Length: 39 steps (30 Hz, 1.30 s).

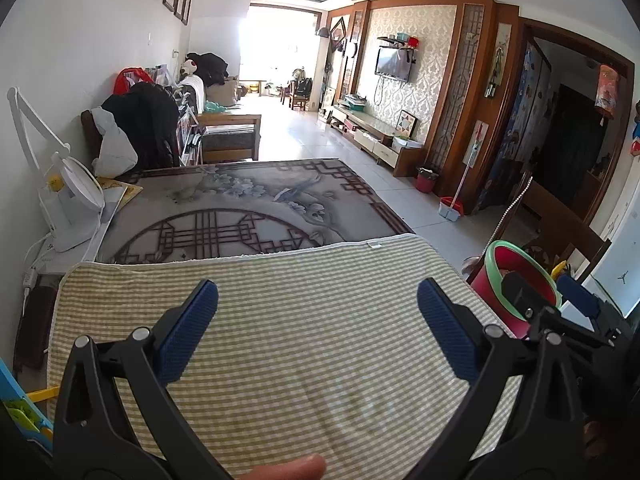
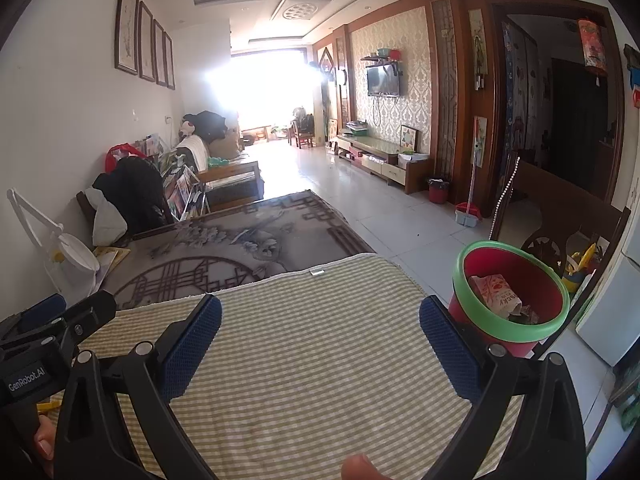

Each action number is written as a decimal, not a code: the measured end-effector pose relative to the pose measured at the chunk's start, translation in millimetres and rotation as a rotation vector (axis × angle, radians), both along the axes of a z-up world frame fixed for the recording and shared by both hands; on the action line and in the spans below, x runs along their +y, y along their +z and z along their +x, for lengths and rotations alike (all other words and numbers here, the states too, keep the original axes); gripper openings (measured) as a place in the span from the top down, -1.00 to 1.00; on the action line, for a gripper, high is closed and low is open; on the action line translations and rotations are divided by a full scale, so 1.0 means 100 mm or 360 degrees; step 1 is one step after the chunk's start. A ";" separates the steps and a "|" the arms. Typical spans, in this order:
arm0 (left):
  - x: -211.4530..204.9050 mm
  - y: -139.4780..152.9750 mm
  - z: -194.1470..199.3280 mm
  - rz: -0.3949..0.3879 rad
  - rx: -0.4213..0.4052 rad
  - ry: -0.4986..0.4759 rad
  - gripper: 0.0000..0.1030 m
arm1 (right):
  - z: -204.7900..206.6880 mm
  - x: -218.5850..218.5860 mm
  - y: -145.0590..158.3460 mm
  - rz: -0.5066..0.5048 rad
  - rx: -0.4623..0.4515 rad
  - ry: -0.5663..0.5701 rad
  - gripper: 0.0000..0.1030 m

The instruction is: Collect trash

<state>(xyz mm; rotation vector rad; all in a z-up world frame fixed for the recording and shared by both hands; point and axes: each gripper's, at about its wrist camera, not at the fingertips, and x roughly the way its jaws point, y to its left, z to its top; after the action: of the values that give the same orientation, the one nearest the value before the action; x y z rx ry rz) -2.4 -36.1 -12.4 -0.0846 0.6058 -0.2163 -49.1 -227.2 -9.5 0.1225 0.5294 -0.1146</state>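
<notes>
1. The red bin with a green rim (image 2: 510, 300) stands on the floor just off the right edge of the green-checked mat (image 2: 304, 364), to the right of the right gripper (image 2: 320, 332) and beyond its right fingertip.
2. Inside the bin lies crumpled trash (image 2: 500, 296): a pale wrapper with red print on top of darker scraps.
3. In the left wrist view the bin (image 1: 516, 280) sits far right, partly hidden behind the right gripper's black body.
4. The left gripper (image 1: 318, 308) hovers over the mat, its blue-padded fingers spread wide with nothing between them.
5. The right gripper's fingers are likewise wide apart and hold nothing; both grippers point down the room, side by side.
6. A fingertip (image 2: 360, 466) shows at the bottom edge of each view.
</notes>
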 end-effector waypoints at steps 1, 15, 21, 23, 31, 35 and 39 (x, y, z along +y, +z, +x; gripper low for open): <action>-0.01 0.00 0.00 0.0006 -0.0003 -0.0004 -0.90 | 0.00 0.01 0.00 -0.0002 0.0002 0.0004 -0.86; -0.03 -0.02 0.03 -0.0001 0.0012 -0.0016 -0.90 | 0.01 -0.02 -0.02 0.0010 0.0021 -0.0007 -0.86; -0.04 -0.04 0.04 -0.0001 0.0021 -0.0018 -0.90 | 0.01 -0.03 -0.03 0.0008 0.0023 -0.0004 -0.86; -0.03 -0.06 0.06 -0.0003 0.0026 -0.0018 -0.90 | 0.02 -0.03 -0.03 0.0009 0.0026 -0.0004 -0.86; -0.01 -0.11 0.15 -0.0013 0.0056 -0.0006 -0.90 | 0.10 -0.06 -0.08 0.0011 0.0049 0.0007 -0.86; 0.01 -0.14 0.19 -0.0038 0.0067 -0.0034 -0.90 | 0.17 -0.05 -0.11 0.0013 0.0068 0.0017 -0.86; 0.02 -0.18 0.25 -0.0020 0.0086 -0.0015 -0.90 | 0.28 -0.04 -0.17 0.0022 0.0115 0.0038 -0.86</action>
<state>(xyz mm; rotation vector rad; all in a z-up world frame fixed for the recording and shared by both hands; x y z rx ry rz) 22.5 -34.4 -30.1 -0.1003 0.6588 -0.2275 -21.3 -231.6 -26.5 0.1256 0.6034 -0.0924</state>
